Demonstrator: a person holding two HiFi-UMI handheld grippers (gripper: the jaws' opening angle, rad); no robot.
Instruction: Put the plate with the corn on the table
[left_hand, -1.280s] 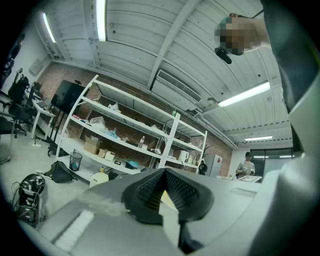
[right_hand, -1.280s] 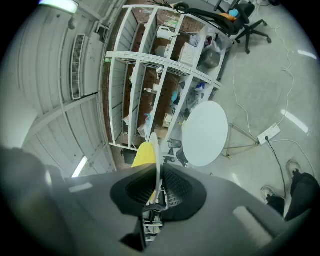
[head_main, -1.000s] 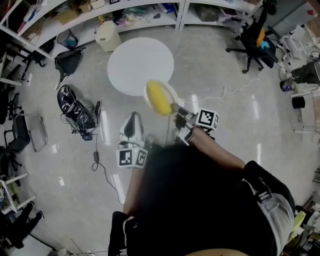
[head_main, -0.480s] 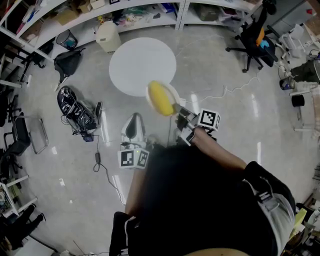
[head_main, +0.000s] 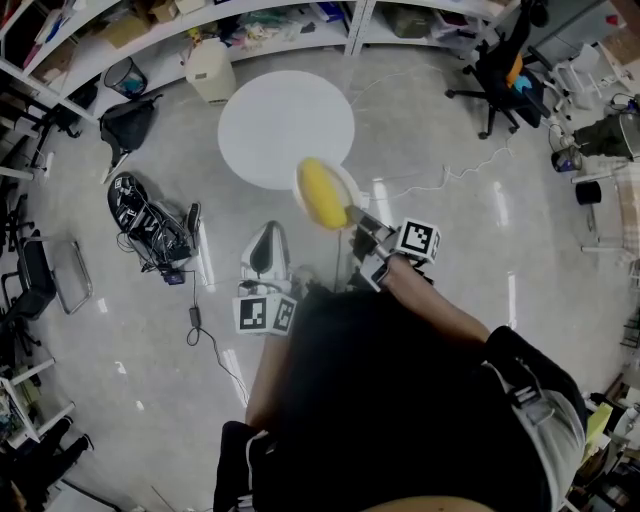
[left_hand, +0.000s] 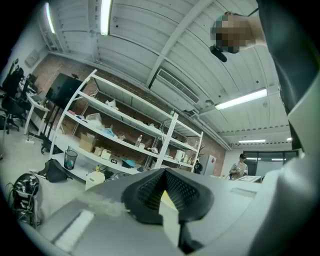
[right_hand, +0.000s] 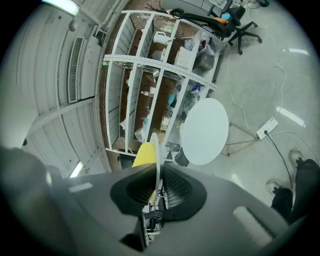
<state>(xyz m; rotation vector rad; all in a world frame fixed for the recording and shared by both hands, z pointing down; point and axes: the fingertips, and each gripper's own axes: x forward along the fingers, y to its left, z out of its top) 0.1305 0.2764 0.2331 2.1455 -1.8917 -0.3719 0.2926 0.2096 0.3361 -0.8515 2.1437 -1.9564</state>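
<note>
Head view: plate (head_main: 346, 186) with corn (head_main: 321, 195) is pinched by right gripper (head_main: 360, 225) near table (head_main: 285, 125), left gripper (head_main: 265, 252) pressed together; lowering is needed.

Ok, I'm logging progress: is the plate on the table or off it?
Off: the right gripper holds the plate by its rim in mid-air, short of the table.

Round white desk (head_main: 285, 128): smooth matt top. Grey concrete floor (head_main: 470, 250): polished, glossy, light streaks on it. Thin white plate (head_main: 347, 184): smooth, slight sheen, plastic or ceramic unclear. Yellow corn cob (head_main: 321, 196): smooth, matt, plastic-looking. Right claw (right_hand: 156, 182): grey matt plastic body, black ribbed rubbery pads (right_hand: 175, 189). White shelving (right_hand: 145, 75): painted metal.
</note>
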